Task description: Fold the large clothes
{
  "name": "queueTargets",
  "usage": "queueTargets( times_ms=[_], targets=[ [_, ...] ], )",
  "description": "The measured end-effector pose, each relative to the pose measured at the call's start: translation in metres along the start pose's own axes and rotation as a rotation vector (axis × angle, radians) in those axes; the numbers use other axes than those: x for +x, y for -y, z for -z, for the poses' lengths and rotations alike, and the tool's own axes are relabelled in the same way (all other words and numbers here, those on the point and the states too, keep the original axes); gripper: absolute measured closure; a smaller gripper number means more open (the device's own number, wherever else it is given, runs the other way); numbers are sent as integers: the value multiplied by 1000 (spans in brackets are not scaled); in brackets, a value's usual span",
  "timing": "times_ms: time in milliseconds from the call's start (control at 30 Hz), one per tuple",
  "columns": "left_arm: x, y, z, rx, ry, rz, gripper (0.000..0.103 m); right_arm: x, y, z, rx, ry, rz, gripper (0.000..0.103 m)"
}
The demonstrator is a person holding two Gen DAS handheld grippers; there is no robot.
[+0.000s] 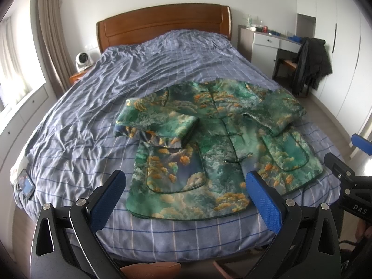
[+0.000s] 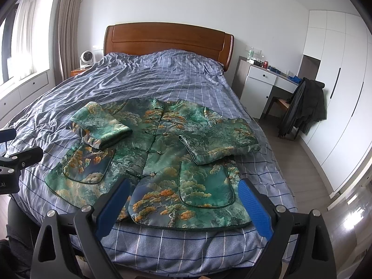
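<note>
Both sleeves are lying folded across the jacket on the bed. Left hand-held gripper and right hand-held gripper are hovering released just before the hem; next is probably grasping its corners.

I read "DAS" on my right gripper body – and "LAI" on my left gripper.
</note>
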State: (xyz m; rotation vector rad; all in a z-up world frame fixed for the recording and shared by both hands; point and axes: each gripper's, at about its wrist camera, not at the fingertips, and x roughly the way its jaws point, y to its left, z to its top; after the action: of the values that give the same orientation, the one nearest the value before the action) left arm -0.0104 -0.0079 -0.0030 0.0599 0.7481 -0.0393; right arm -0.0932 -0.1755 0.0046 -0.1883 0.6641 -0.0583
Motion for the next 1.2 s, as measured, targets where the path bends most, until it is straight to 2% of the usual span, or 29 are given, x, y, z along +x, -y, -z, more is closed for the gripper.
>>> queueTargets(
  times_ms=[1200],
  targets=[
    [1, -1, 3, 3, -4, -6, 0, 1, -1, 1, 2, -6, -2, 7]
  ],
)
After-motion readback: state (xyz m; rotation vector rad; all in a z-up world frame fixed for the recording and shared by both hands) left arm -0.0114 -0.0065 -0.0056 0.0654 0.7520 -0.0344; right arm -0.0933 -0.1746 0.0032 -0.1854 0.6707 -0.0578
